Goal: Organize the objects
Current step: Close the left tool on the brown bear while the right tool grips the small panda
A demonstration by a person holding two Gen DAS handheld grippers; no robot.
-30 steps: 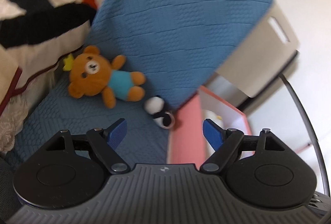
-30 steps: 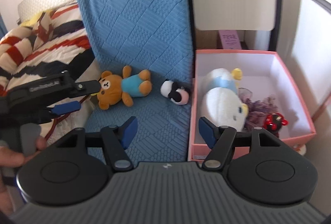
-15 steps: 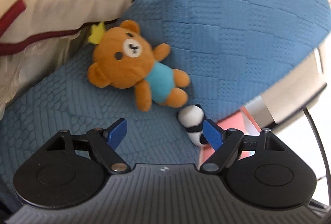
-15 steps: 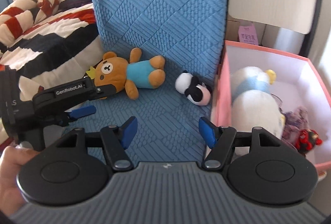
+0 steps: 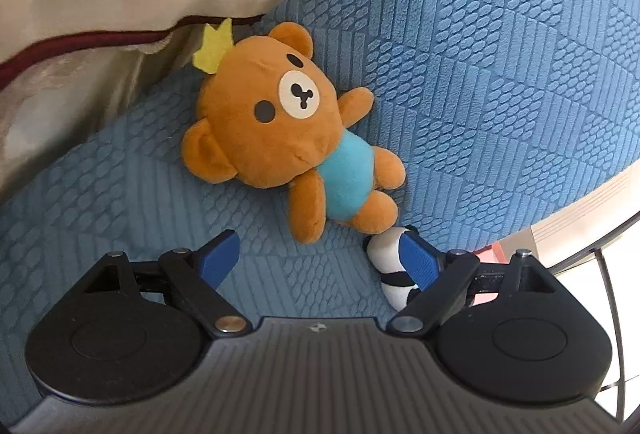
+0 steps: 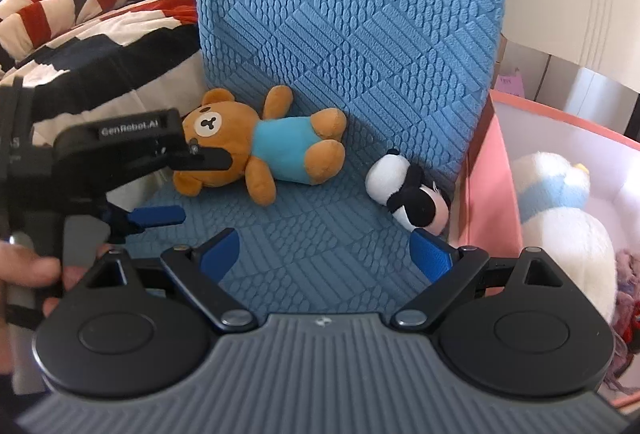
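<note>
- Both grippers have come down closer to the blue quilted cushion (image 6: pixel 360 33) since the earlier frames, so the toys loom larger, and their jaws have just been opening.
- Left gripper (image 5: pixel 318 262) stands wide open with nothing between its blue pads; the brown plush bear in a light-blue shirt (image 5: pixel 288 137) lies just ahead of it on the cushion seat, near the seat's back edge.
- Right gripper (image 6: pixel 324 254) is likewise spread wide and empty; the small black-and-white plush panda (image 6: pixel 408 193) lies just beyond its right pad, near the seat's right edge, close against the pink box.
- Inside the pink cardboard box (image 6: pixel 480 193) a white plush with a blue scarf (image 6: pixel 560 218) and a few smaller items already sit.
- Judging by this, the sorting is partly done: bear and panda remain on the cushion, neither yet grasped.
</note>
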